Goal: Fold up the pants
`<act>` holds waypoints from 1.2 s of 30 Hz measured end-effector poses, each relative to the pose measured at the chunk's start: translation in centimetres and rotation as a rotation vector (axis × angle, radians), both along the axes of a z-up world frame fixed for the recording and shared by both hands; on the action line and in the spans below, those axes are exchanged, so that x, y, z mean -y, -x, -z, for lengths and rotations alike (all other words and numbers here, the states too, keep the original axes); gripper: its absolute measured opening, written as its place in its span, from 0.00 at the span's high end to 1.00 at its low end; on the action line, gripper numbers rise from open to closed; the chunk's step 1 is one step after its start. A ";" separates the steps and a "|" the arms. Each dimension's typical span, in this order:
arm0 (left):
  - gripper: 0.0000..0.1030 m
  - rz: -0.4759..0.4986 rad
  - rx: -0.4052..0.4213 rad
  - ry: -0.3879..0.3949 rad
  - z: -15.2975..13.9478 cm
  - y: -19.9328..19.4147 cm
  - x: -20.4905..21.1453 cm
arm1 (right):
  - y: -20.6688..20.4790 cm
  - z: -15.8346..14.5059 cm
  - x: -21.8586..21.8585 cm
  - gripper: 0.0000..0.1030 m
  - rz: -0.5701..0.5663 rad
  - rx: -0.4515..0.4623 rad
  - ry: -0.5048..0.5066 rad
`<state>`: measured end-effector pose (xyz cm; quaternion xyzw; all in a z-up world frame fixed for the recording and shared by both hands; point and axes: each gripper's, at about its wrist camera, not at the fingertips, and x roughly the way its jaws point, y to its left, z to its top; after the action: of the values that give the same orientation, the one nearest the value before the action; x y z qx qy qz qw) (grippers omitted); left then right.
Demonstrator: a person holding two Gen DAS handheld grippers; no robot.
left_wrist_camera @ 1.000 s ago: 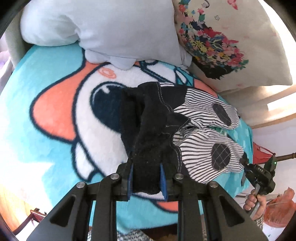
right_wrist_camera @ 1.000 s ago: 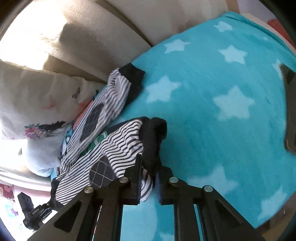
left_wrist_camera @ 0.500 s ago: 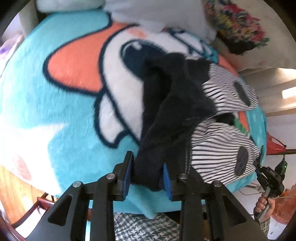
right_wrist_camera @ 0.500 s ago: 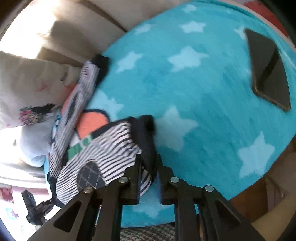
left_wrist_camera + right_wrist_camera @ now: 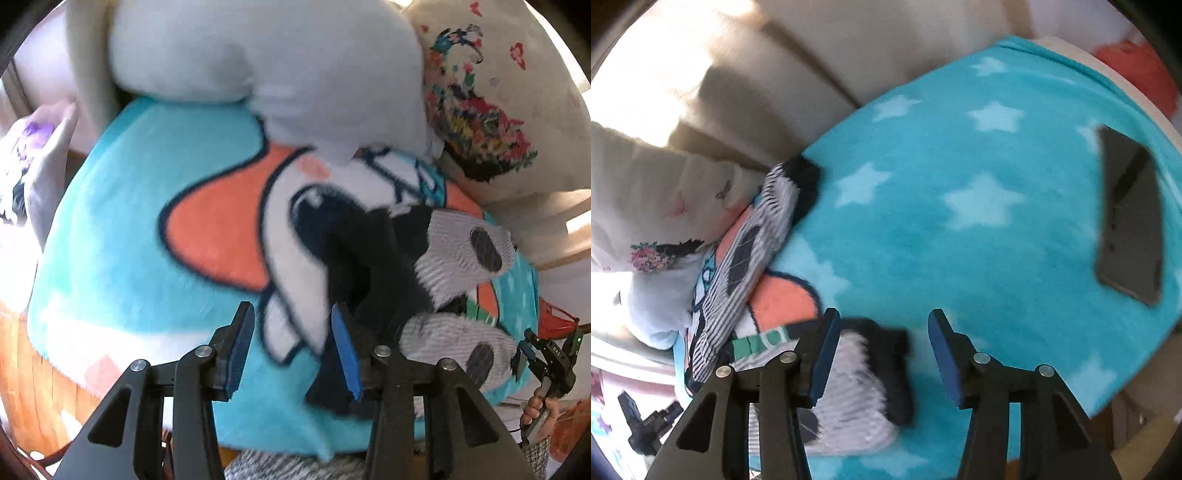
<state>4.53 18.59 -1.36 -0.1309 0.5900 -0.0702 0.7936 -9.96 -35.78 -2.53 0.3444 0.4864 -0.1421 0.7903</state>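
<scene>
On turquoise blanket (image 5: 1015, 258): striped pants (image 5: 458, 251) spread flat with legs apart, no fold made; left gripper (image 5: 293, 339) and right gripper (image 5: 882, 354) both spread, empty.

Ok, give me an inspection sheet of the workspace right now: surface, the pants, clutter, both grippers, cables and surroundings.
Surface: turquoise star blanket with a cartoon print.
Job's things: striped pants lie on the blanket, black waistband toward the left gripper, two legs apart.
Clutter: dark phone lies flat on the blanket.
Grippers: left gripper open, waistband beside its right finger; right gripper open over one leg cuff.
Cables: nothing seen.
Surroundings: white pillow, floral pillow, beige backrest.
</scene>
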 end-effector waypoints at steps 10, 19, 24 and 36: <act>0.59 0.101 0.035 -0.060 1.3 -6.6 6.4 | -10.8 -0.4 1.1 0.46 -0.025 0.055 0.009; 0.54 0.258 0.029 -0.122 2.4 -9.6 12.3 | -16.8 -1.5 1.7 0.45 -0.096 0.027 0.132; 0.52 0.347 0.010 -0.151 3.4 -11.2 15.3 | -21.0 -1.3 0.0 0.45 -0.258 -0.008 0.193; 0.25 0.430 -0.019 -0.104 5.6 -13.7 17.8 | -26.9 2.7 -1.3 0.31 -0.448 -0.116 0.240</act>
<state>18.21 0.80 -6.96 0.0385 0.6145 -0.2061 0.7606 16.92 -34.52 -5.26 0.1230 0.5747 -0.0397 0.8081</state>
